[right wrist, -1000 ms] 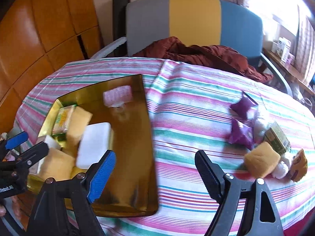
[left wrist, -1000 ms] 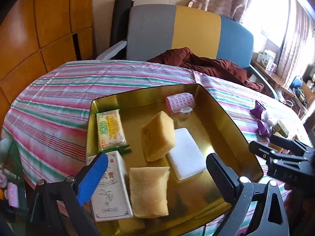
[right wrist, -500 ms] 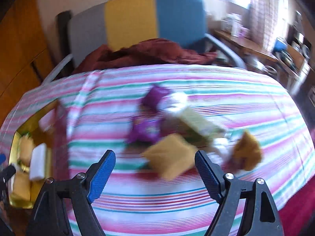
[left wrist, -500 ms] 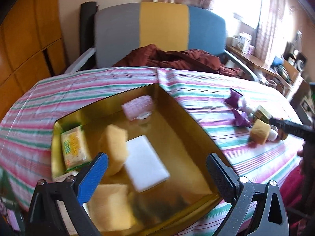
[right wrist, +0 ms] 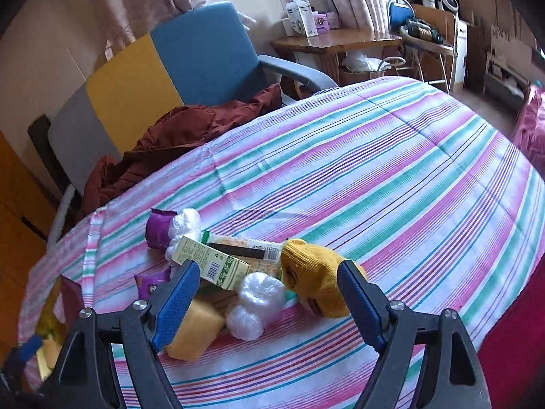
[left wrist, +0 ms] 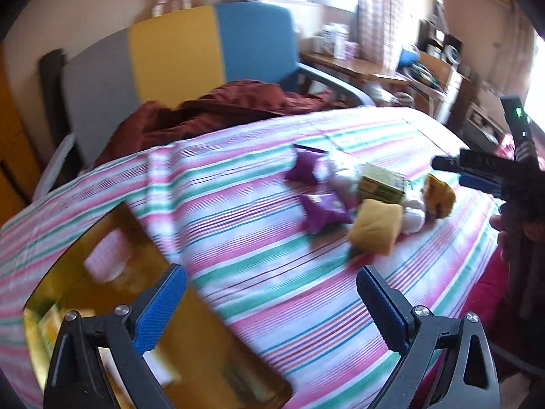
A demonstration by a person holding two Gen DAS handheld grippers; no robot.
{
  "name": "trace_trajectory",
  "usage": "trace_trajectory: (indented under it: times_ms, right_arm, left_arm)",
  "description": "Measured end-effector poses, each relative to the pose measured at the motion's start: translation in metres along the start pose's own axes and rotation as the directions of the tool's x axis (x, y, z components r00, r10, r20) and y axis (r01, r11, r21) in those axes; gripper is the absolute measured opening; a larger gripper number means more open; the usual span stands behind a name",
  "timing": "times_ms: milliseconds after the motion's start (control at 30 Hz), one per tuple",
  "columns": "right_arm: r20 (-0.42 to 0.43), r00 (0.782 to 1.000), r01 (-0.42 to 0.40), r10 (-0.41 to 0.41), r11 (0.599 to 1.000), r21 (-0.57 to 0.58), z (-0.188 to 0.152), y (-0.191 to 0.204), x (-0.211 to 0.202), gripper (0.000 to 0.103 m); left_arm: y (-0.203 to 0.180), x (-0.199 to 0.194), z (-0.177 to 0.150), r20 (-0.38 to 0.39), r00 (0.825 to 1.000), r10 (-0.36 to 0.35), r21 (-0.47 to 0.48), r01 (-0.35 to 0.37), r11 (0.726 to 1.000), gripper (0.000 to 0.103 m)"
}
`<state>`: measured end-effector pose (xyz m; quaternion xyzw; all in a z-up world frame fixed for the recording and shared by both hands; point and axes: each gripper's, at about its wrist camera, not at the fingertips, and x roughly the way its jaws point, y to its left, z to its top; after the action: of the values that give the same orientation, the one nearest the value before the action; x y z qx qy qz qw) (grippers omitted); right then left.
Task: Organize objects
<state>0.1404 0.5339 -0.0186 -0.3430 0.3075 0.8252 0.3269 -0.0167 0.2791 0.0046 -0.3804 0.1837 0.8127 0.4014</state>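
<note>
A pile of loose objects lies on the striped tablecloth: a yellow sponge (right wrist: 196,330), clear plastic balls (right wrist: 255,301), a green-white box (right wrist: 207,260), purple packets (right wrist: 157,228) and a yellow knitted item (right wrist: 315,277). My right gripper (right wrist: 265,301) is open and empty, its jaws on either side of the pile. The pile also shows in the left wrist view, with the sponge (left wrist: 374,226) at its front. My left gripper (left wrist: 270,306) is open and empty above the right edge of the gold tray (left wrist: 204,358). The tray's contents are blurred.
A grey, yellow and blue chair (right wrist: 163,68) with a dark red cloth (right wrist: 184,133) stands behind the table. A wooden side table (right wrist: 333,41) with boxes is at the back right. The striped cloth (right wrist: 391,177) stretches right of the pile.
Both grippers have swung right. The left view has turned from the tray toward the pile. The right gripper has moved in close over the pile. Both stay open.
</note>
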Motion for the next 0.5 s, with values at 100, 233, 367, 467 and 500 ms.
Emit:
trace_trajectory:
  times_ms: [100,233,367,467,500]
  right_arm:
    - [-0.016,1.0,-0.024,0.024,1.0,0.011,0.0,-0.001,0.004,0.084]
    - [-0.04,0.998,-0.056,0.056,0.998,0.015,0.001,-0.002,0.006,0.084]
    - [-0.047,0.995,-0.082,0.083,0.996,0.019,0.001,-0.003,0.007,0.084]
    - [-0.053,0.994,-0.093,0.094,0.995,0.03,0.002,-0.005,0.009,0.084]
    - [-0.058,0.994,-0.095,0.097,0.995,0.035,0.002,-0.006,0.01,0.084]
  left_arm:
    - [-0.018,0.02,0.013,-0.028,0.996,-0.082,0.024,0.083,0.996,0.097]
    - [-0.046,0.047,0.028,-0.069,0.986,-0.151,0.048,0.155,0.987,0.091]
    - [-0.07,0.072,0.035,-0.106,0.977,-0.186,0.086,0.196,0.977,0.088]
    - [-0.084,0.097,0.039,-0.149,0.971,-0.187,0.099,0.202,0.974,0.086]
    - [-0.087,0.106,0.04,-0.16,0.97,-0.181,0.097,0.198,0.976,0.086]
